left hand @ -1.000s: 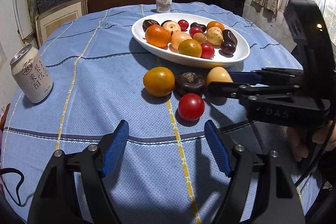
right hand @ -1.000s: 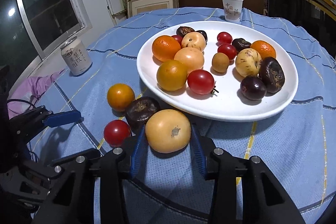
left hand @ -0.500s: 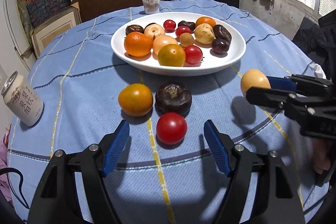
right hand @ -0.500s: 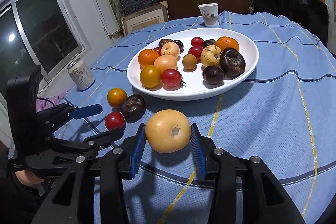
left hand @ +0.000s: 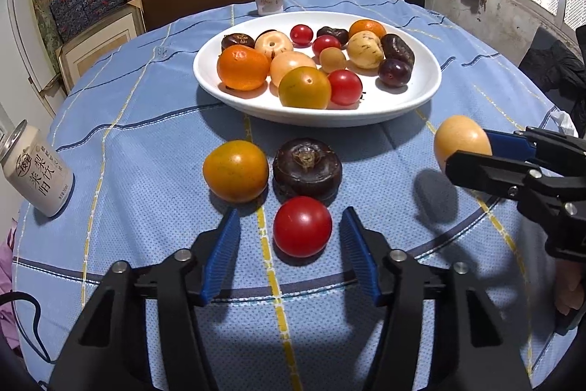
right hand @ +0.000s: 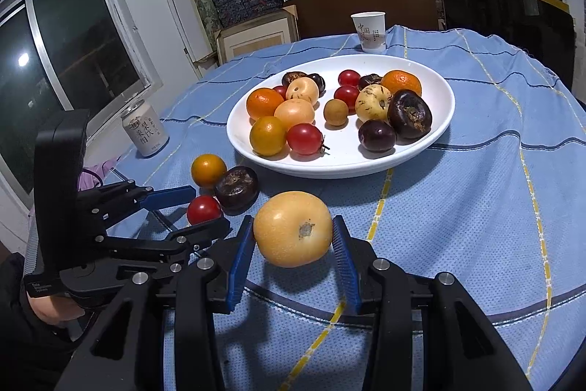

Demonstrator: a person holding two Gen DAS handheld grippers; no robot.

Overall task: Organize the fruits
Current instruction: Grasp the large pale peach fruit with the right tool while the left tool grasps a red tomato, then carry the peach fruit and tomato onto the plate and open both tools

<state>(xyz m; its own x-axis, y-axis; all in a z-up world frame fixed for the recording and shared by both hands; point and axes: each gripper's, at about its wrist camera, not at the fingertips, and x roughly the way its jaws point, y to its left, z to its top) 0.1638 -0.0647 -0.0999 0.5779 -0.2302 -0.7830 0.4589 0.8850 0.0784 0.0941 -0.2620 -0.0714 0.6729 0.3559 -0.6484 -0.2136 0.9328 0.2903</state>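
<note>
A second on, the left gripper (left hand: 289,244) has come forward to straddle the red tomato (left hand: 302,226), which earlier lay well ahead of its tips; its jaws have just been closing, with a gap visible on both sides of the fruit, so the blue pads (left hand: 222,251) do not yet press it. The right gripper (right hand: 293,244) has carried the pale yellow fruit (right hand: 293,228) away from the row of loose fruit and off to the right, where it is held clear of the blue tablecloth (right hand: 457,207), its shadow lying apart on the cloth in the left wrist view.

The tomato is round, glossy and evenly red (no stem shows), sitting on the cloth between the left jaws. Just beyond it rest a dark brown, flattened fruit (left hand: 307,168), stem scar up, and to the left an orange-yellow one (left hand: 235,170). The white oval plate (left hand: 414,98) of mixed fruit lies farther ahead.

The held yellow fruit is squat, wider than tall, its long axis running from pad to pad and its dark stem scar facing the right wrist camera.
</note>
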